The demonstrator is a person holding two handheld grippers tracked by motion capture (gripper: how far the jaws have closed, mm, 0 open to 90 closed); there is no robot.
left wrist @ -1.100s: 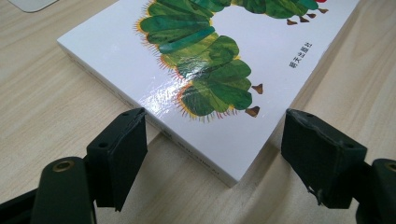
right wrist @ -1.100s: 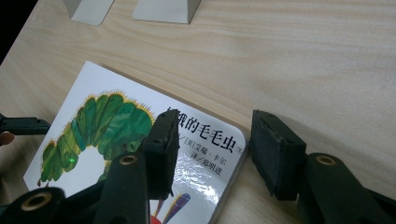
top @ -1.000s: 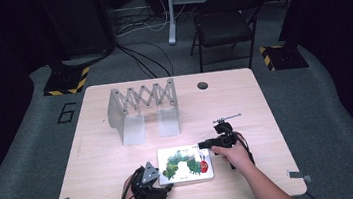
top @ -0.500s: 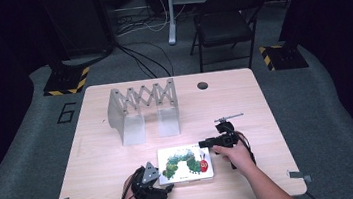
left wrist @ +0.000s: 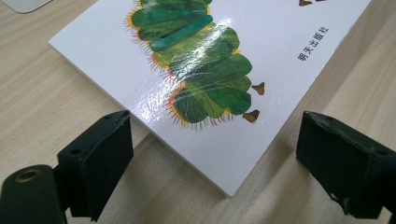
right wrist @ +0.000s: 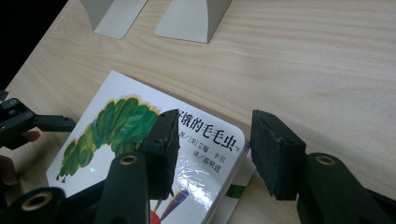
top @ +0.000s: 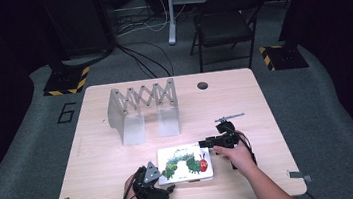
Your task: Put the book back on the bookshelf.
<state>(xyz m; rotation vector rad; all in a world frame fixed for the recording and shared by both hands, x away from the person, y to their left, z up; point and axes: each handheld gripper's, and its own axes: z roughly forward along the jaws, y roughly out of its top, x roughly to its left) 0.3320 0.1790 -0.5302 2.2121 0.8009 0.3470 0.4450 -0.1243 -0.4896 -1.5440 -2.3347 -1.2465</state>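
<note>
A white board book [top: 184, 164] with a green caterpillar on its cover lies flat near the table's front edge. My left gripper [top: 166, 185] sits at its near left corner. In the left gripper view the book's [left wrist: 210, 60] corner lies between the jaws of the left gripper [left wrist: 217, 123]. They stand wide, touch nothing, and have just been opening. My right gripper [top: 205, 144] points at the far right corner. In the right gripper view the right gripper [right wrist: 215, 123] has a narrower gap. One jaw is over the cover [right wrist: 140, 135], the other just past the edge.
A grey folding rack [top: 142, 101] with two flat feet stands at the back left of the wooden table [top: 246, 106]. A dark round hole [top: 202, 85] sits near the far edge. A black chair [top: 226, 23] stands behind the table.
</note>
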